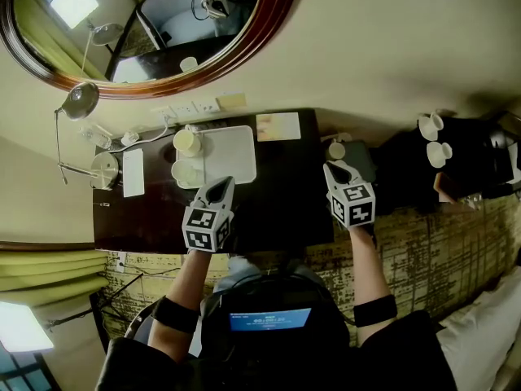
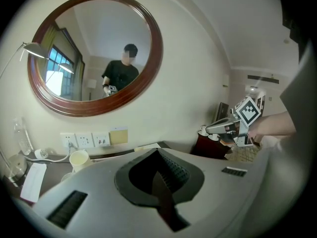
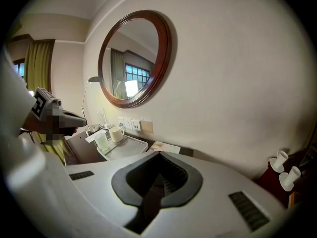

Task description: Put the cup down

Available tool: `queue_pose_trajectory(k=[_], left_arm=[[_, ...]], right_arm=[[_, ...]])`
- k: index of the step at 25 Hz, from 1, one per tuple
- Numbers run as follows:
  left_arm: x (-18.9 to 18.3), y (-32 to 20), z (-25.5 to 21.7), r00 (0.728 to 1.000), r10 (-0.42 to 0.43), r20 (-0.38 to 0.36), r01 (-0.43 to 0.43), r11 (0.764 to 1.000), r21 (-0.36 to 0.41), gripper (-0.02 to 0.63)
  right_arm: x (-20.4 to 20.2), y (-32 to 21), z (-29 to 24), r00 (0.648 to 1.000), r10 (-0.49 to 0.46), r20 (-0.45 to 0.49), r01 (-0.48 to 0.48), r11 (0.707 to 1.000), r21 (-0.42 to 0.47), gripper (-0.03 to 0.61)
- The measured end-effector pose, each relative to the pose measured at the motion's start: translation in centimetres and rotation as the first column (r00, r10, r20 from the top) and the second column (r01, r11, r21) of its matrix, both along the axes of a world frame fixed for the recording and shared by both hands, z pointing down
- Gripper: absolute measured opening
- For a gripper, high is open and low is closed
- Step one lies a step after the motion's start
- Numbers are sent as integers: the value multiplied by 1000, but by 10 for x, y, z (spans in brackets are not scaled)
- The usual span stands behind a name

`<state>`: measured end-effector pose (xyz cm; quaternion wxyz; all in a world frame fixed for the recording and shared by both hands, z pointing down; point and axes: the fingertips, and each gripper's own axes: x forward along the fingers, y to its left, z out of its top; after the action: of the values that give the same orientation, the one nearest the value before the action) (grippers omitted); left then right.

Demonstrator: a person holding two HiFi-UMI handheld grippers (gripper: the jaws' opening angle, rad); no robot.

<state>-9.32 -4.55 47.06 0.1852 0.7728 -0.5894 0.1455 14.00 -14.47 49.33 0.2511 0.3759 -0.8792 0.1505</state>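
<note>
On the left gripper [image 1: 218, 188], fingers [image 2: 174, 171] pressed together with nothing between. Same on the right gripper [image 1: 339, 172]: fingers [image 3: 173, 180] shut and empty. No cup carried by either.

Hovering with the left just short of the tray's [image 1: 234, 160] near edge, tip aimed at the tray. Held with the right well off to the tray's right, by the right end of the table [image 1: 277, 202]. Both tilted downward above the table, touching nothing.

On the tray's left side: a cream cup [image 1: 187, 142] with a handle, upright, toward the wall, and a paler tumbler [image 1: 186, 173] just in front of it, nearer the person. Probably the task's thing among these, already set down and standing free; cannot say which of the two. Grouped on the tray, presumably, to keep the drinkware together and any spill off the dark wood, with the tray's right half left bare.

Farther right of the tray, close by the right gripper: one small cup [image 1: 336, 149], base hidden. Farther right again, off the table, two white cups [image 1: 429, 125] on something dark. Left of the tray: a white card [image 1: 132, 172] and a desk lamp [image 1: 81, 100]. Behind the tray, on the wall: sockets [image 1: 186, 109], and above them a round wood-framed mirror [image 1: 273, 27].

Judging by empty fingers and an upright cup: placing either done or not yet begun.
</note>
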Motion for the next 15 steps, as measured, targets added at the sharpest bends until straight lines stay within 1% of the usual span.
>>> queue_pose_trajectory(k=[5,10,15], left_arm=[[1,5,2,1000,-18,-17,18,1000,-11,0],[-1,12,2,1000,-24,1,24,1000,-8,0],[8,18,4,1000,-8,16,9,999,-34,0]], right_arm=[[5,3,3,1000,-7,6,7,1000,0,2],[-1,11,1,999,-28,17,28,1000,-4,2],[-4,18,5,998,-65,15,65,998,-16,2]])
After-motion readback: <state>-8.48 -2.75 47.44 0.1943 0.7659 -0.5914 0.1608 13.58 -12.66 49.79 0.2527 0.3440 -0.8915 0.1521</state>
